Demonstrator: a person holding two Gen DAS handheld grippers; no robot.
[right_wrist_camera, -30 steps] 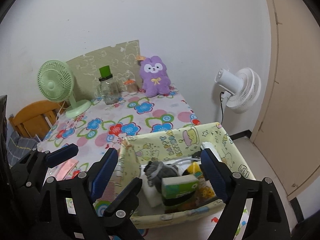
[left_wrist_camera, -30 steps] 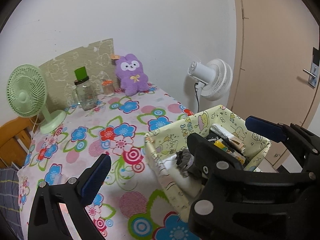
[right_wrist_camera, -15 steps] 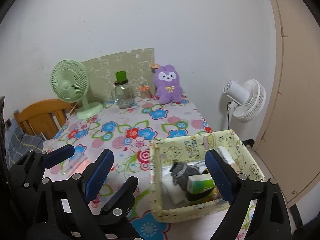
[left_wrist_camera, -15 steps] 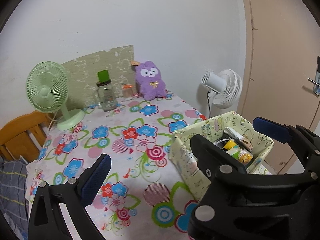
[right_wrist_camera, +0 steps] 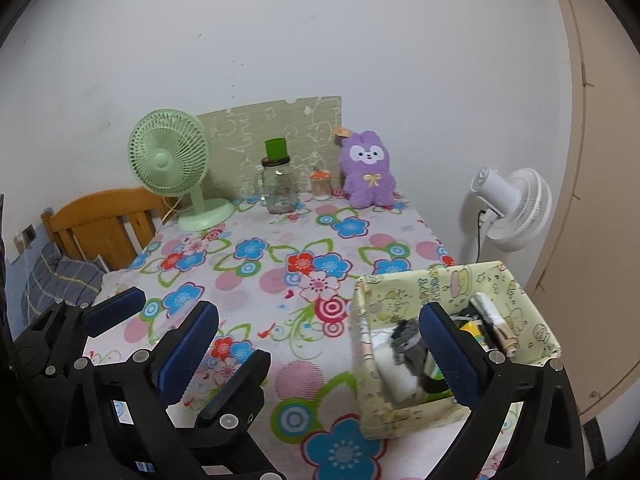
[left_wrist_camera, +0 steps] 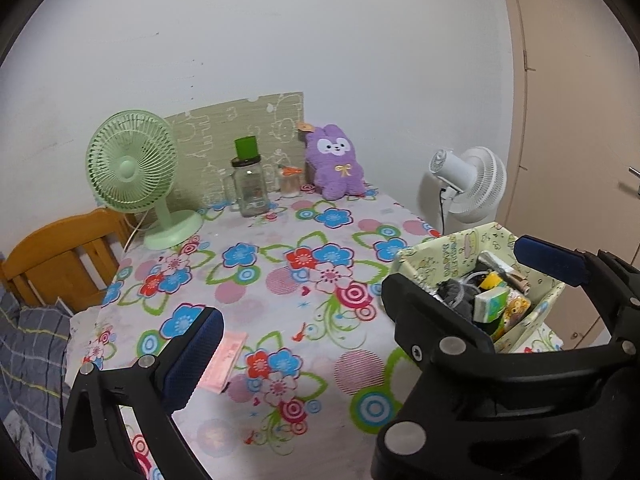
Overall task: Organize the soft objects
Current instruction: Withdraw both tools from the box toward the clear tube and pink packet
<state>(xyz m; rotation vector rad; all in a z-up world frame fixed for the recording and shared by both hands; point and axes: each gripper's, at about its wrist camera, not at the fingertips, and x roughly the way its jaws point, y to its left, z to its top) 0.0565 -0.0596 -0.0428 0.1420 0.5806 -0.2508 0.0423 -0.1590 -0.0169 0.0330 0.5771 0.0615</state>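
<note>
A purple plush rabbit [left_wrist_camera: 337, 168] [right_wrist_camera: 369, 174] sits upright at the table's far edge against the wall. A yellow-green fabric box [left_wrist_camera: 430, 254] [right_wrist_camera: 404, 286] stands at the near right of the table and holds a grey soft item [right_wrist_camera: 406, 342], a tissue pack [left_wrist_camera: 491, 306] and other small things. My left gripper [left_wrist_camera: 372, 300] is open and empty, low over the near table, with its right finger beside the box. My right gripper [right_wrist_camera: 320, 344] is open and empty, with its right finger in front of the box. The left gripper also shows at the lower left of the right wrist view.
A green desk fan [left_wrist_camera: 134, 168], a glass jar with a green cup on top [left_wrist_camera: 249, 188] and a small orange-lidded jar [left_wrist_camera: 291, 182] stand at the far edge. A pink flat packet [left_wrist_camera: 224, 360] lies near the left finger. A white fan [left_wrist_camera: 470, 184], a door and a wooden headboard [left_wrist_camera: 60, 256] flank the table.
Both grippers have pulled back and up from the box, so more of the table shows and the box sits further off. Both stay open and empty.
</note>
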